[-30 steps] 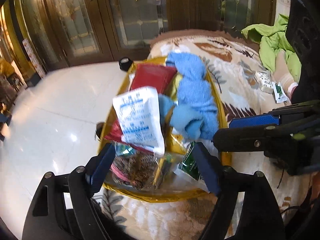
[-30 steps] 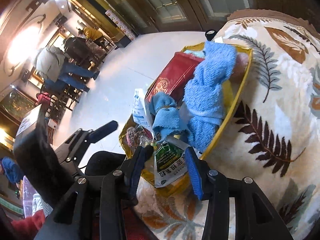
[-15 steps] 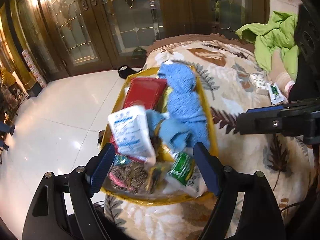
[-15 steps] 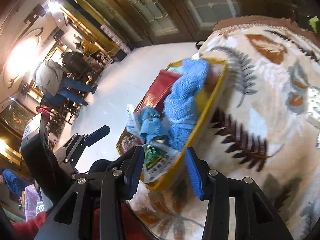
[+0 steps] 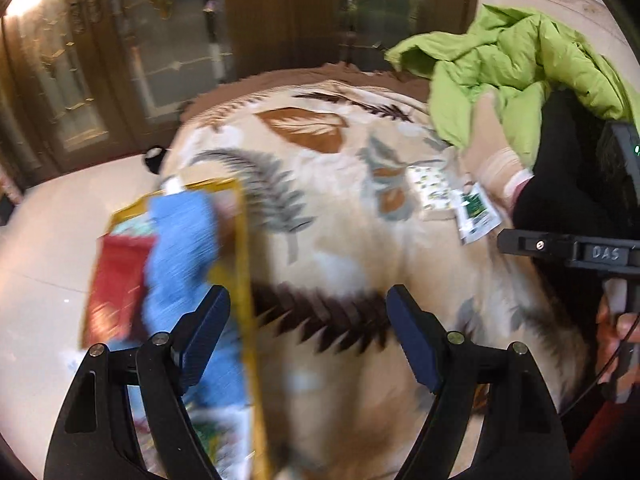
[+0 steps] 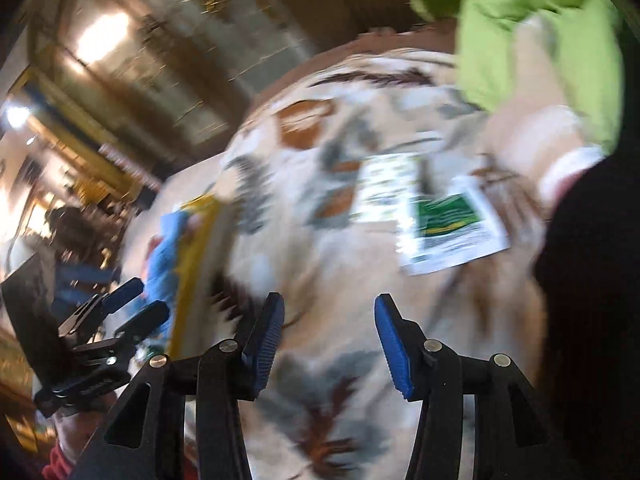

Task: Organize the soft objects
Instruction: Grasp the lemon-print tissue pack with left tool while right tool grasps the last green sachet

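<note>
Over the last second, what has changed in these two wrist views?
Both grippers swung right, away from the yellow tray toward the packets on the blanket; the green packet now lies ahead of the right gripper. The left gripper is over bare blanket. Neither took hold of anything: both stay open and empty. The blue towel remains in the tray.

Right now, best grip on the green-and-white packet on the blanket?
Take the green-and-white packet by its near white edge, coming low from the right claw's side. It lies flat on the leaf-print blanket, so only an edge pinch looks workable.
</note>
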`<act>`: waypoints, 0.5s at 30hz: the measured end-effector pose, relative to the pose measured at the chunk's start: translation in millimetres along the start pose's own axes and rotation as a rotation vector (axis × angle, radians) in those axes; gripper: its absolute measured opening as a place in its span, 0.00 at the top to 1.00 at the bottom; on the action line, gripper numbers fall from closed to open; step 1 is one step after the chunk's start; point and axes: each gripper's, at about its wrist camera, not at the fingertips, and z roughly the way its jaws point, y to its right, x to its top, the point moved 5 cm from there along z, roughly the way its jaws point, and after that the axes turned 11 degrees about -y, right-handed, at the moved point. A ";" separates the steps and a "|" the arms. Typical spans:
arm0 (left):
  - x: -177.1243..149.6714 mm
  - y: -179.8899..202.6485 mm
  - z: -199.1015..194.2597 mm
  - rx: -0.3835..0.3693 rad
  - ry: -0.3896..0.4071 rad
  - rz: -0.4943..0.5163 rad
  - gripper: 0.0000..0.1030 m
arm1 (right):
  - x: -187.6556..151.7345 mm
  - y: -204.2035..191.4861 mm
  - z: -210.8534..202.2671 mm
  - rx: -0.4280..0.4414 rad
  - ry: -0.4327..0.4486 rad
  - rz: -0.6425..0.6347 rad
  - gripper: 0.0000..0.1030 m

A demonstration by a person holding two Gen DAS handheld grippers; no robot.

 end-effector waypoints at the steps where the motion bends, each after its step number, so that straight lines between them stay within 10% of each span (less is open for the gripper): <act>1: 6.7 6.1 4.9 -0.014 -0.009 0.006 0.22 | 5.1 10.1 -0.9 -0.015 0.005 0.015 0.49; 15: 98.2 70.9 88.3 -0.216 -0.213 -0.023 0.22 | 36.3 55.1 29.5 -0.154 -0.051 0.029 0.37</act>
